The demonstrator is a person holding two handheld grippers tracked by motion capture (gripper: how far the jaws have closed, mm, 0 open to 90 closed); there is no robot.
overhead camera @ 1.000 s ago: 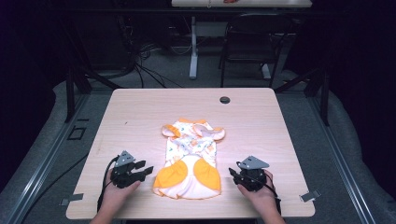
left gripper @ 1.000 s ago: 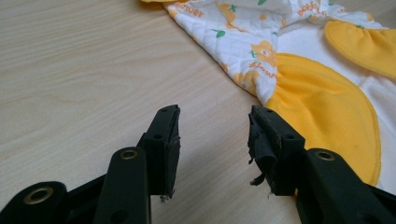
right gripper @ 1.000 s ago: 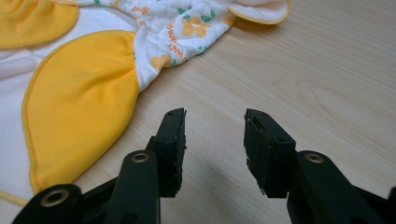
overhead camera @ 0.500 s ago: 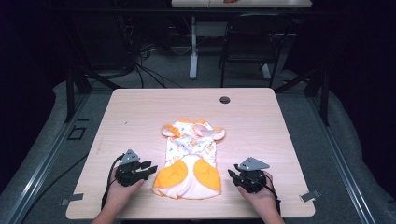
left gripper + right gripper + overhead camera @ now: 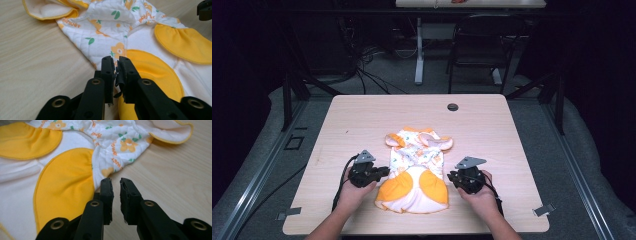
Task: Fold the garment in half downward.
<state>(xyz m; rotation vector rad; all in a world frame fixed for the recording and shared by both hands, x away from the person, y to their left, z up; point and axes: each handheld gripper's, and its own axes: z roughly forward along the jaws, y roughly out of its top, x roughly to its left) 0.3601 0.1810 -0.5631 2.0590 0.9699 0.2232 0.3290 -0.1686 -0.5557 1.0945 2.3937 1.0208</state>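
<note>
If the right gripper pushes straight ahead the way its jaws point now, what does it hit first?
Most likely the baby garment: the right gripper sits right at its quilted side edge, jaws slightly apart and just closing, nothing visibly between them. Depth is unclear, so it may skim bare table beside the edge.

White-and-orange floral baby garment (image 5: 414,172) lies flat on table.

Quilted, matt cloth baby garment (image 5: 414,172) with smooth yellow patches; pale wood-grain table (image 5: 492,130); matt black plastic tongs
</note>
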